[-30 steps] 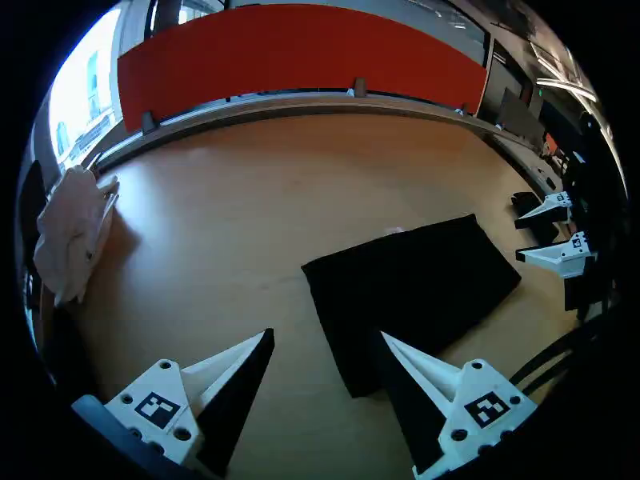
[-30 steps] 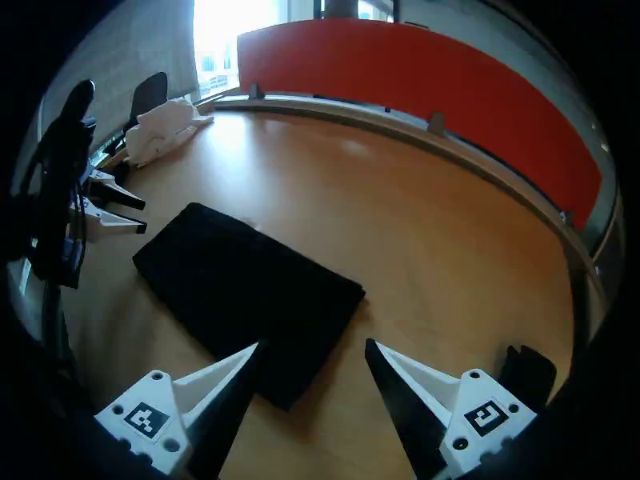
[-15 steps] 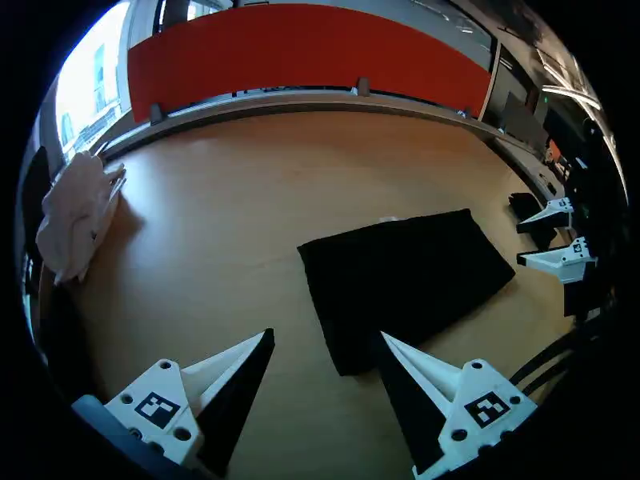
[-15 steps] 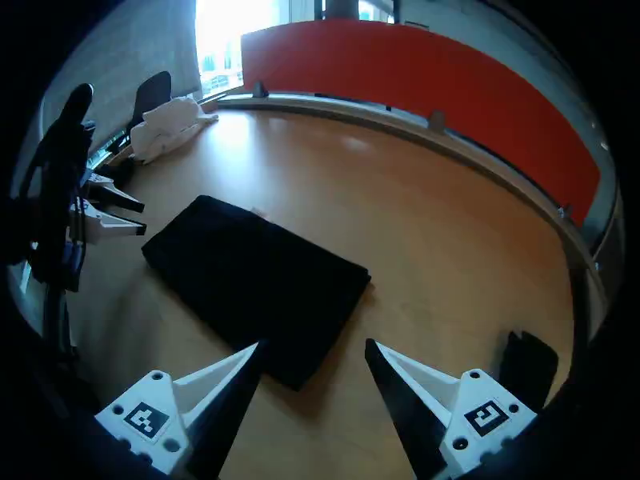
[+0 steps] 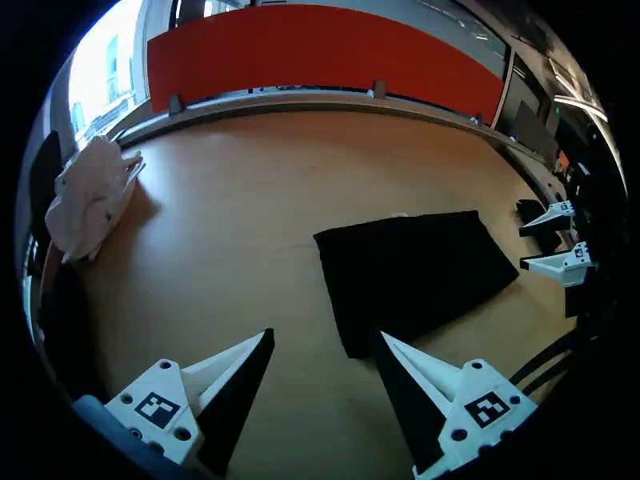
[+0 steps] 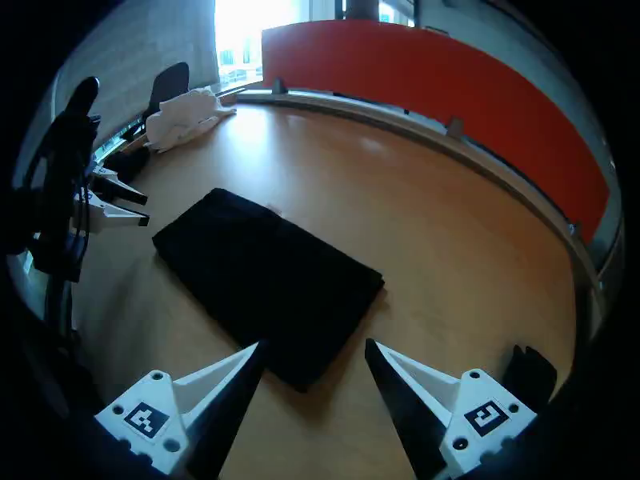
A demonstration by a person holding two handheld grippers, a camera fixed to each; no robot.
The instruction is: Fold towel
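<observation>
— What's in the left gripper view?
— The left gripper [image 5: 324,336] sits at the bottom, fingers spread, holding nothing; the folded black towel [image 5: 412,276] lies flat on the wooden table [image 5: 240,200], centre-right, its near corner beside one finger; a white cloth heap [image 5: 88,196] is upper left; the right gripper [image 5: 522,246] shows at the right edge, fingers parted.
— And the right gripper view?
— The right gripper [image 6: 312,360] is at the bottom, released and empty; the towel [image 6: 268,280] lies centre-left; the left gripper [image 6: 146,214] is at the left edge, fingers apart.
</observation>
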